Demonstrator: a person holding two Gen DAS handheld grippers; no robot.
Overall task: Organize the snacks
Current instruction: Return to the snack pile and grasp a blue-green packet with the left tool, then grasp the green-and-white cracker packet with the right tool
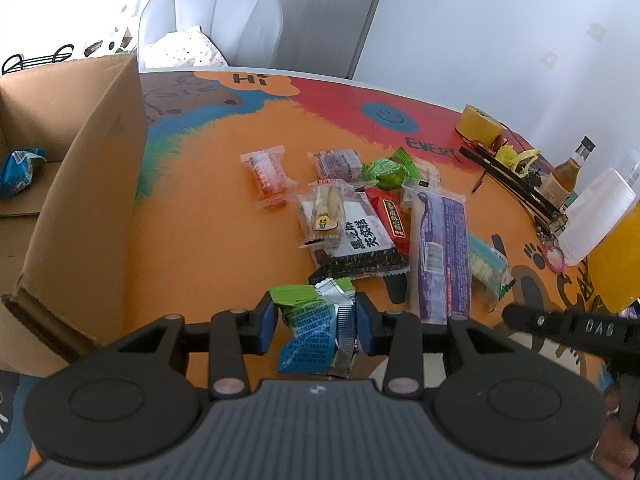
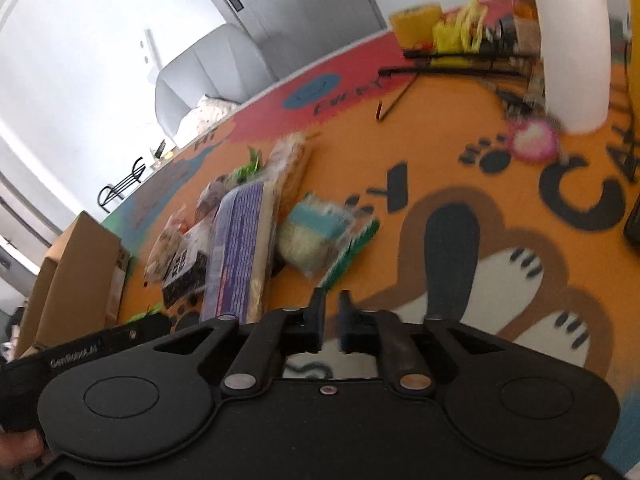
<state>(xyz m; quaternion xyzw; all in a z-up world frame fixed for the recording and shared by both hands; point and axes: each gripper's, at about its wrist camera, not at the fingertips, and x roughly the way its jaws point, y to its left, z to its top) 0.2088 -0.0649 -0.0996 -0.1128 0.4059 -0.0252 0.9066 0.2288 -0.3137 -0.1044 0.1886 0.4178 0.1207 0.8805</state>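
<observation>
My left gripper point(image 1: 316, 322) is shut on a blue, green and silver snack packet point(image 1: 316, 332), held above the orange table mat near its front. A pile of snacks lies beyond it: a long purple packet point(image 1: 442, 252), a black-and-white packet point(image 1: 358, 244), a red packet point(image 1: 390, 216), a green sweet point(image 1: 386, 172), an orange sweet point(image 1: 268, 176). An open cardboard box point(image 1: 80, 184) stands at the left with a blue packet point(image 1: 20, 170) inside. My right gripper point(image 2: 329, 322) is nearly shut and empty, low over the mat, right of the purple packet point(image 2: 240, 252).
At the right stand a white roll point(image 1: 596, 216), an orange drink bottle point(image 1: 618, 256), a brown bottle point(image 1: 566, 172), a yellow tape roll point(image 1: 478, 122) and a black rack point(image 1: 516, 184). A grey chair point(image 1: 212, 20) is behind the table. The right gripper's body point(image 1: 572, 328) shows at the right.
</observation>
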